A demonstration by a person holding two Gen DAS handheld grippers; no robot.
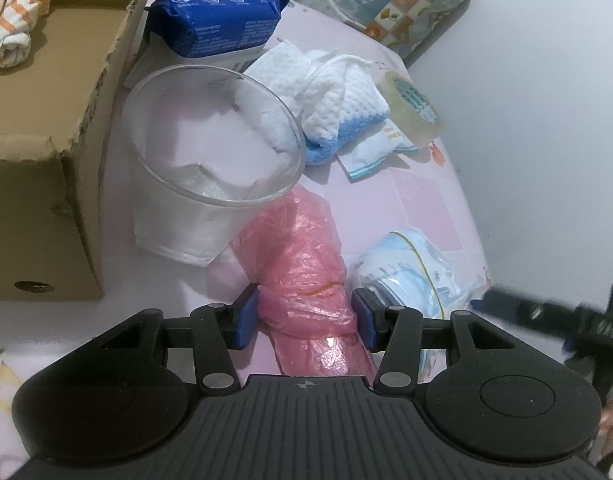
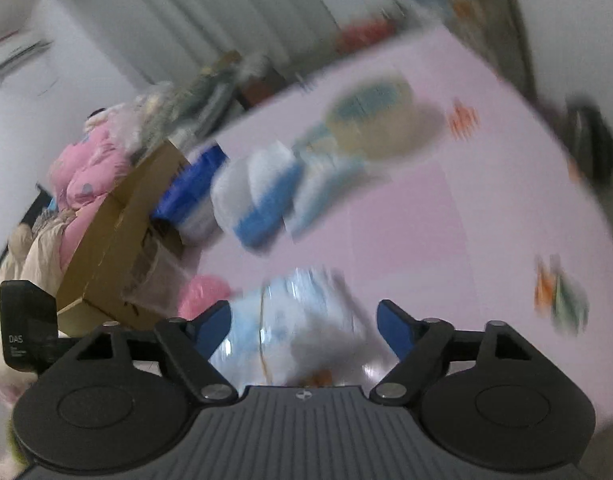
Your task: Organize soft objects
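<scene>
My left gripper point(image 1: 304, 316) is shut on a rolled pink plastic bag point(image 1: 302, 256) that lies on the pink tablecloth, and its blue pads press the roll from both sides. A clear pack of light blue face masks point(image 1: 410, 268) lies just to the right of the roll. In the blurred right wrist view that mask pack point(image 2: 290, 320) sits between the fingers of my right gripper point(image 2: 304, 326), which is open, with a gap showing at the right pad. A white and blue knitted cloth point(image 1: 338, 104) lies farther back.
A cardboard box point(image 1: 46, 168) stands at the left with rolled striped cloths point(image 1: 20, 20) inside. A clear plastic cup point(image 1: 210, 160) holds white tissue beside it. A blue wipes pack point(image 1: 218, 20), a tape roll point(image 1: 414, 108) and a paper packet point(image 1: 370, 156) lie behind.
</scene>
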